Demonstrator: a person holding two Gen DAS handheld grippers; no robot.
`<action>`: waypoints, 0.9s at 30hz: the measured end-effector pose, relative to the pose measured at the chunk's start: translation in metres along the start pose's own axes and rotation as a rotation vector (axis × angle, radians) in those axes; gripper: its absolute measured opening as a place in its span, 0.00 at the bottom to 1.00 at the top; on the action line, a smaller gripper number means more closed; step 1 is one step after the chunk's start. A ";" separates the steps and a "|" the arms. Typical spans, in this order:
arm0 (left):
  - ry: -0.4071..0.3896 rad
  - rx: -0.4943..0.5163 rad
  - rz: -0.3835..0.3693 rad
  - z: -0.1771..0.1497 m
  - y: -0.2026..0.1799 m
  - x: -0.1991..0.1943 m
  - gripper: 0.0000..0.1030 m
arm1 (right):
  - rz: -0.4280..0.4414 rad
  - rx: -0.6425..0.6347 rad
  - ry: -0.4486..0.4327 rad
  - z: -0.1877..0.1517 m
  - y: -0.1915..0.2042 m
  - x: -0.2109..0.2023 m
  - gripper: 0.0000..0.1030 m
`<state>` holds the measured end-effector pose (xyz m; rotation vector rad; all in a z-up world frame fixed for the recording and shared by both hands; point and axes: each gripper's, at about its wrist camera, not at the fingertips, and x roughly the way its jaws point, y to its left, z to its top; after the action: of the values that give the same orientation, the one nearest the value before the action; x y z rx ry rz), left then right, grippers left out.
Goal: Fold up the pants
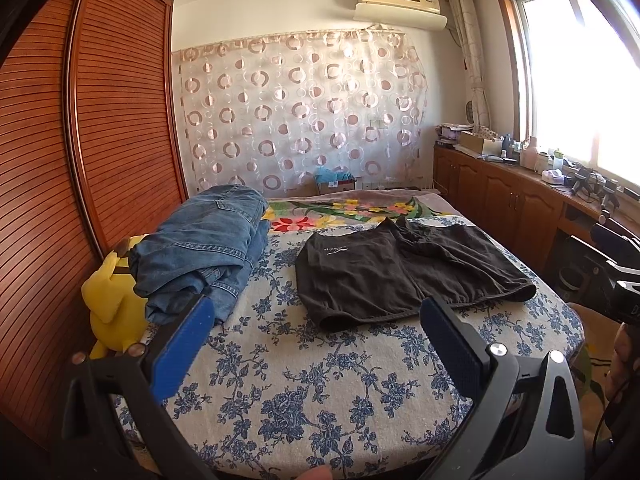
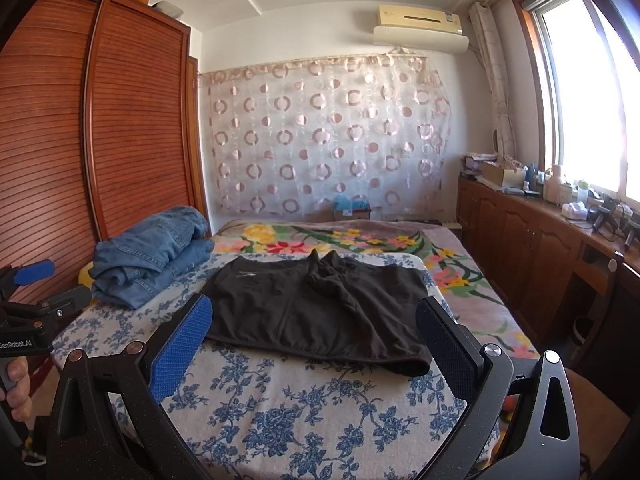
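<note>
both claws hang above the near end of the bed, fingers spread wide with nothing between them. the left gripper (image 1: 316, 320) points at the black shorts (image 1: 408, 270), which lie flat on the blue-flowered sheet (image 1: 304, 396) just ahead of its fingertips and a little to the right. the right gripper (image 2: 314, 318) faces the same shorts (image 2: 316, 308) straight ahead. a stack of folded jeans (image 1: 204, 252) sits ahead-left of the left claw, touching a yellow plush toy (image 1: 112, 304) beside the wooden wardrobe (image 1: 80, 140).
</note>
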<state>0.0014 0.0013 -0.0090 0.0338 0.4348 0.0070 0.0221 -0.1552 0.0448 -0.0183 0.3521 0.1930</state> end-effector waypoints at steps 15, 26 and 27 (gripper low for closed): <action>-0.006 0.007 0.007 0.001 -0.003 -0.003 1.00 | 0.000 -0.002 -0.003 -0.003 0.003 -0.001 1.00; -0.008 0.009 0.002 0.004 -0.004 -0.004 1.00 | 0.000 -0.003 -0.004 -0.002 0.003 -0.001 1.00; -0.009 0.012 0.001 0.004 -0.005 -0.005 1.00 | 0.000 -0.003 -0.004 -0.002 0.003 -0.001 1.00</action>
<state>-0.0014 -0.0035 -0.0033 0.0455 0.4262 0.0058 0.0195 -0.1528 0.0436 -0.0210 0.3476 0.1938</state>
